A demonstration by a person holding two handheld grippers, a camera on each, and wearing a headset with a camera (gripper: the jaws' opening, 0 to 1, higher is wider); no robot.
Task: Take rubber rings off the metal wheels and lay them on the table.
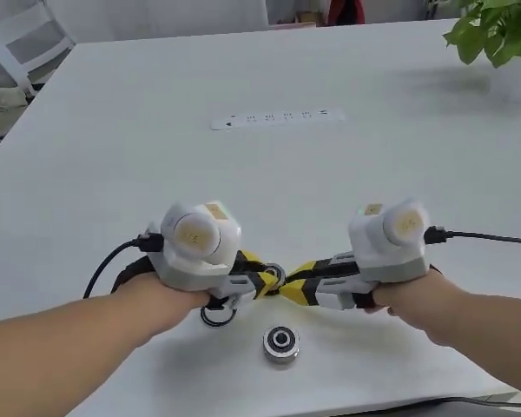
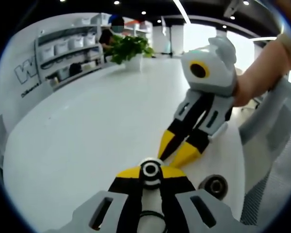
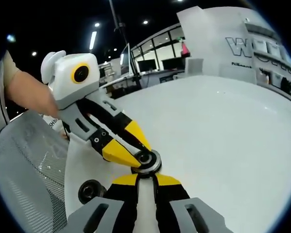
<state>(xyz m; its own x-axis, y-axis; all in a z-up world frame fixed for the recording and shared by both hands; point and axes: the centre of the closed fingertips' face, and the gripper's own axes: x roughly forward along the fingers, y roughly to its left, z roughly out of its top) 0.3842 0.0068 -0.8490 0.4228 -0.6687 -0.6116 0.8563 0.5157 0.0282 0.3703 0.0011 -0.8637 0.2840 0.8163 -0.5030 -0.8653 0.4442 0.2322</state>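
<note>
Table (image 1: 156,130): white and mostly bare. A plant (image 1: 495,30) sits at the far right corner and a power strip (image 1: 278,117) mid-table, both well away from the work. All the action is at the near edge, close to the person, probably for a short reach and a steady grip.

Left gripper (image 1: 262,281): jaws clamped on a wheel (image 3: 146,160), held at the very tips and lifted off the table. A tip hold leaves most of the rim exposed, so the other tool can get at it. Judgement: left is acting as the vise.

Right gripper (image 1: 286,287): comes in nose-to-nose from the opposite side, with its tips right at the wheel's rim. The jaws are narrowed to a slim gap. Can't tell if they've actually bitten the rubber or are just touching it. The head-on angle makes sense for pulling the ring off along the axis, away from the left's hold.

Second wheel (image 1: 281,343): lies flat on the table just in front of the grippers and untouched. Too small to say whether its rubber is on.

Ring (image 1: 215,315): one black loop lies flat on the table under the left gripper, near the second wheel. That one looks done.

Step in hand, as I read it: stripping the held wheel, roughly mid-task. Risk: the wheel twists or slips out of the tip grip when the right starts pulling.
</note>
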